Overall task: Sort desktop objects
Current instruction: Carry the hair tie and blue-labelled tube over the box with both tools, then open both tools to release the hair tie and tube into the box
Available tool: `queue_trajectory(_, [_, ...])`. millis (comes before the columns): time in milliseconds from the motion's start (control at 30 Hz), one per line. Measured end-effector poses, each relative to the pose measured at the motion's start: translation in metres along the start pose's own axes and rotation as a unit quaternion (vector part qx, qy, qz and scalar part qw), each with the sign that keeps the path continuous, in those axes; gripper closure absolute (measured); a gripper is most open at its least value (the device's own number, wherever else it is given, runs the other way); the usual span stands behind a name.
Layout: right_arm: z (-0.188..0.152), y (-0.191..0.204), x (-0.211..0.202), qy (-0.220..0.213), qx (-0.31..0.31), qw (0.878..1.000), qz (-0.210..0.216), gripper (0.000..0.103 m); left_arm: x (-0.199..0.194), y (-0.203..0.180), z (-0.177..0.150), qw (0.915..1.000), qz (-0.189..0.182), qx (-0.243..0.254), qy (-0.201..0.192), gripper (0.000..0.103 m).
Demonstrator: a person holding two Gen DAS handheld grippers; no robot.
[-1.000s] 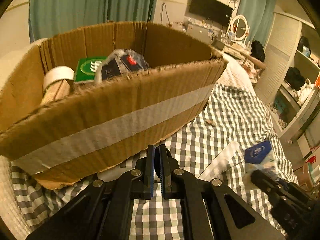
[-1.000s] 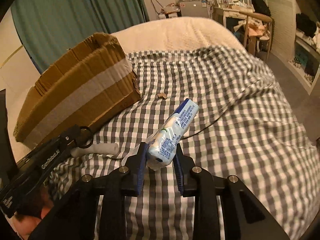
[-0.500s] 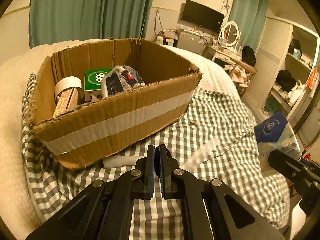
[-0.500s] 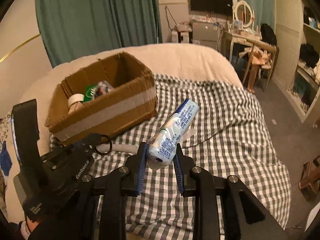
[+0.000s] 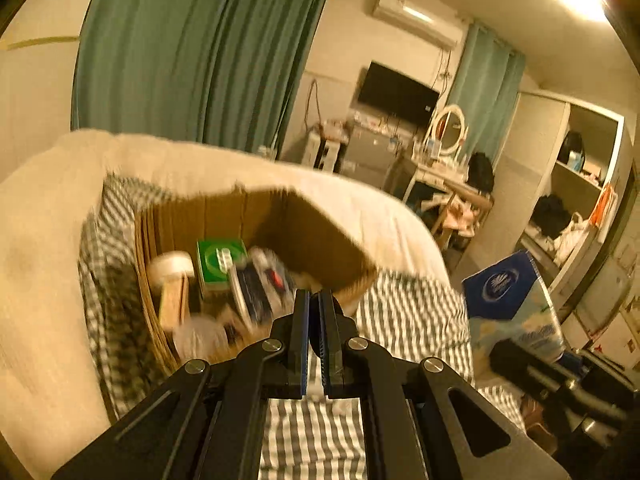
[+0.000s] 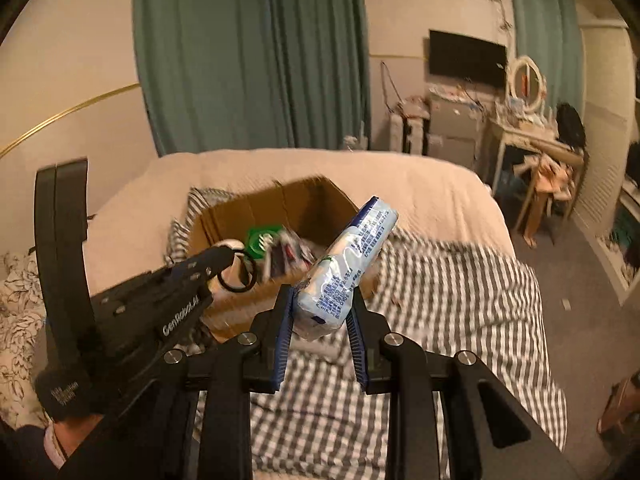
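My right gripper (image 6: 320, 308) is shut on a pale blue tissue pack (image 6: 348, 264), held tilted up in the air over the bed. That pack (image 5: 508, 300) also shows at the right of the left wrist view. An open cardboard box (image 5: 320, 224) (image 6: 312, 200) sits on the checked blanket and holds a green box (image 5: 220, 258), a roll of tape (image 5: 172, 266) and dark packets (image 5: 256, 288). My left gripper (image 5: 314, 300) is shut with nothing between its fingers, raised in front of the box. Its black body (image 6: 160, 312) crosses the left of the right wrist view.
The grey checked blanket (image 6: 460, 300) covers the bed, with a cream cover (image 5: 48, 240) to the left and behind. A white object (image 6: 320, 344) lies on the blanket by the box. Desk, chair and shelves stand at the right; green curtains (image 5: 192, 52) hang behind.
Both grippers have risen well above the bed, so the box looks smaller and lower. The right gripper still holds the tissue pack; the left stays shut.
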State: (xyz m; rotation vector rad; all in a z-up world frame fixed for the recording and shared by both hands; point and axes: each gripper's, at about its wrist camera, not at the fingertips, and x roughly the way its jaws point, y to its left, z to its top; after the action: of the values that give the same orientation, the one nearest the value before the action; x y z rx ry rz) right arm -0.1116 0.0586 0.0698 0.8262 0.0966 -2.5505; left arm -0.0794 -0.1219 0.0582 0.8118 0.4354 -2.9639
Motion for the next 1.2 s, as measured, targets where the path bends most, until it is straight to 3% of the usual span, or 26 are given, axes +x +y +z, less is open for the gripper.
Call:
queue_trajectory(133, [0.018, 0.011, 0.01, -0.006, -0.012, 1.0, 0.017, 0.078, -0.004, 0.009, 0.028, 0.9995, 0.011, -0.007, -0.03, 0.098])
queue_trajectory(367, [0.051, 0.017, 0.055, -0.011, -0.004, 0.999, 0.041, 0.078, 0.027, 0.033, 0.07, 0.9991, 0.03, -0.006, -0.031, 0.098])
queue_trajectory(767, [0.071, 0.005, 0.173, 0.03, 0.022, 0.998, 0.058, 0.077, 0.121, 0.07, 0.088, 0.9973, 0.069, 0.021, 0.015, 0.098])
queue_trajectory(833, [0.07, 0.002, 0.183, 0.03, 0.028, 0.998, 0.053, 0.068, 0.133, 0.075, 0.087, 0.9965, 0.077, 0.025, 0.021, 0.098])
queue_trajectory(867, [0.069, 0.001, 0.189, 0.028, 0.03, 0.998, 0.043, 0.059, 0.139, 0.077, 0.086, 0.9957, 0.085, 0.025, 0.028, 0.095])
queue_trajectory(900, [0.067, 0.0, 0.193, 0.028, 0.033, 0.999, 0.034, 0.04, 0.143, 0.08, 0.086, 0.9951, 0.089, 0.024, 0.035, 0.084])
queue_trajectory(933, [0.065, -0.001, 0.193, 0.024, 0.034, 0.999, 0.025, 0.036, 0.149, 0.082, 0.087, 0.9944, 0.091, 0.021, 0.05, 0.073])
queue_trajectory(967, [0.062, -0.004, 0.189, 0.012, 0.036, 0.999, 0.015, 0.036, 0.154, 0.086, 0.086, 0.9933, 0.096, 0.016, 0.062, 0.041])
queue_trajectory(1000, [0.061, -0.005, 0.185, 0.007, 0.037, 0.999, 0.01, 0.036, 0.156, 0.09, 0.085, 0.9913, 0.109, 0.012, 0.072, 0.022])
queue_trajectory(1100, [0.054, -0.011, 0.166, -0.003, 0.041, 0.999, 0.002, 0.036, 0.149, 0.089, 0.078, 0.9852, 0.154, 0.042, 0.064, 0.022])
queue_trajectory(1200, [0.05, -0.017, 0.14, -0.008, 0.038, 0.999, -0.018, 0.036, 0.137, 0.083, 0.072, 0.9824, 0.16, 0.069, 0.068, 0.022])
